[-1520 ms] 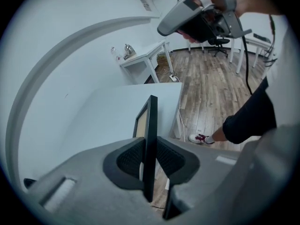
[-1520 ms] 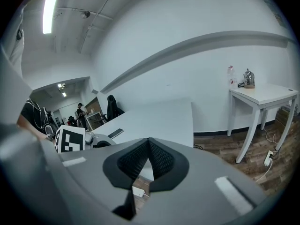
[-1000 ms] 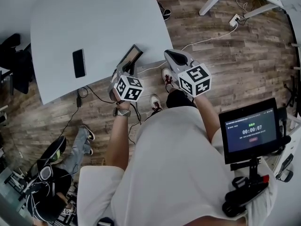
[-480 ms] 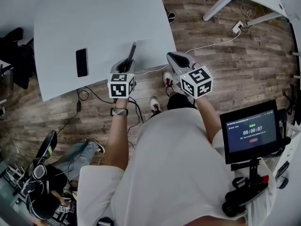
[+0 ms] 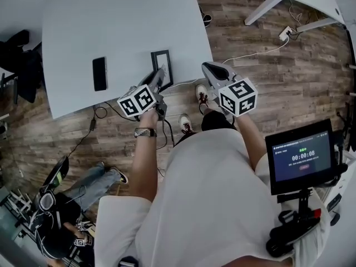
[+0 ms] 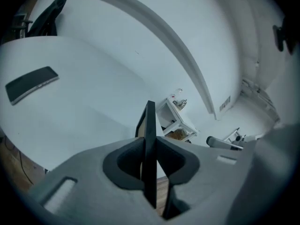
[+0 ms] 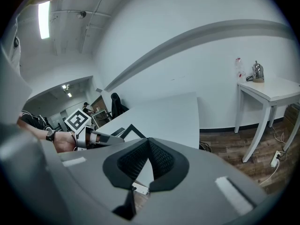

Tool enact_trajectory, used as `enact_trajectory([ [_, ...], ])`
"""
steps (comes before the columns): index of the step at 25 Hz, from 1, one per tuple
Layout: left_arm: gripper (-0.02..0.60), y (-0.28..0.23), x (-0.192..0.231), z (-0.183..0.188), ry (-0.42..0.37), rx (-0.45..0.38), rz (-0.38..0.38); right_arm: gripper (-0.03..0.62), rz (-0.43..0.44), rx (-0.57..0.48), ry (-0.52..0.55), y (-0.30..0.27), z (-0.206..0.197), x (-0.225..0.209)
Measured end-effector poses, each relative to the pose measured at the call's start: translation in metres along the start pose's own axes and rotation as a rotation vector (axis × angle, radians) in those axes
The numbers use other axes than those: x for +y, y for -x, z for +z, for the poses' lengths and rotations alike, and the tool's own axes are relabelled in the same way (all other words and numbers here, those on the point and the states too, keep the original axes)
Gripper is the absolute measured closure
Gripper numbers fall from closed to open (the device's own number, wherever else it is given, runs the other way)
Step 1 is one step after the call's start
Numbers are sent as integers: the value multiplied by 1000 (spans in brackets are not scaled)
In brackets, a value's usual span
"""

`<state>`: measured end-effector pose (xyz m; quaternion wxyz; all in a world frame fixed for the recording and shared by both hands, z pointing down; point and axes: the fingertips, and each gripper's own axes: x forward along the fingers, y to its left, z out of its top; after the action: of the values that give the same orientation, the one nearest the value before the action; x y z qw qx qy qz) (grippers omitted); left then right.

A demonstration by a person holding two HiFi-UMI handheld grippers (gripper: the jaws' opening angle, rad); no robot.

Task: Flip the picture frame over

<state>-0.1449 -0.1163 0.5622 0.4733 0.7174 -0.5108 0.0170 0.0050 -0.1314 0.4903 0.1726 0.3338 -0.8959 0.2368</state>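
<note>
The left claw [image 6: 149, 146] gripped the black picture frame [image 5: 162, 64] by its edge above the counter [image 5: 111, 21]; the right claw [image 7: 149, 145] was closed, empty.

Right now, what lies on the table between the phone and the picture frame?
Nothing. The head view shows only bare white table between the phone and the picture frame, which the left gripper holds by its near edge.

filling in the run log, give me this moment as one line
left gripper: shut on picture frame edge, over white table | right gripper: shut, empty, off table | phone: flat on table
</note>
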Motion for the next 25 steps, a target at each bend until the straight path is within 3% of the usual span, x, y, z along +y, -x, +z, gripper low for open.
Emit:
enact_trajectory([
  [5,503,-1,9,-6,146,-22,-28,592,-2,0,-9,-1,0,-1],
  [8,505,-3,14,-8,194,-36,-25,592,-3,2,-17,-1,0,-1],
  [17,508,-10,20,-11,200,-44,-16,592,-2,10,-30,1,-6,0],
  [25,507,-9,30,-29,188,12,7,592,-6,22,-34,1,-8,-1],
])
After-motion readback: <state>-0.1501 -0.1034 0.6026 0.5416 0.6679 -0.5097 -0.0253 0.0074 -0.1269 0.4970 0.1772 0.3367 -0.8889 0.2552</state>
